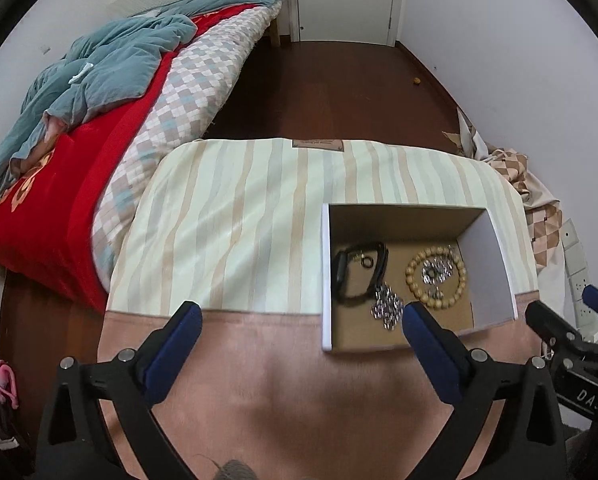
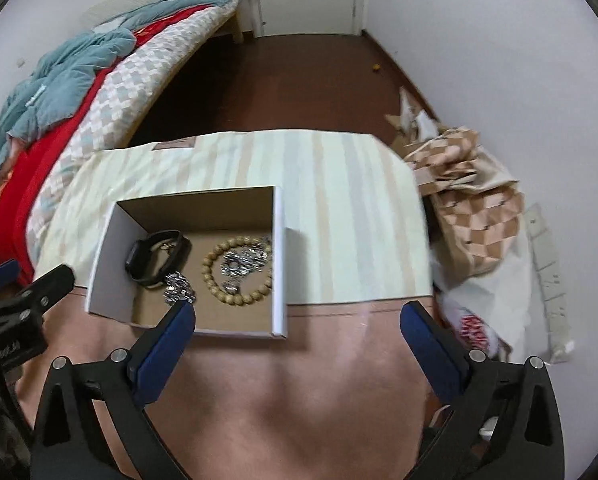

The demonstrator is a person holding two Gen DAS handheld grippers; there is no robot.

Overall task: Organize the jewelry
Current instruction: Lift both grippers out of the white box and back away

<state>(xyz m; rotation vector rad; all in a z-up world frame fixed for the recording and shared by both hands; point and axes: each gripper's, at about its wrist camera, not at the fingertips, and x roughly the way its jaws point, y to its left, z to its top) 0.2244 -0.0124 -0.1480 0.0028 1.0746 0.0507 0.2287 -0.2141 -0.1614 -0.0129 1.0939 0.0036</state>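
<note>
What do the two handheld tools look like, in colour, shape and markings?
Both look alike. The left tool and right tool each have two long fingers with dark blue pads on black, angular plastic arms, joined by round silver bolts. The right tool's body shows white letters, only partly readable. No cables or sleeves show.

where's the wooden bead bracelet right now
In the box, on its right half, ringing a silver piece, right of the black watch band; both views show it.
</note>
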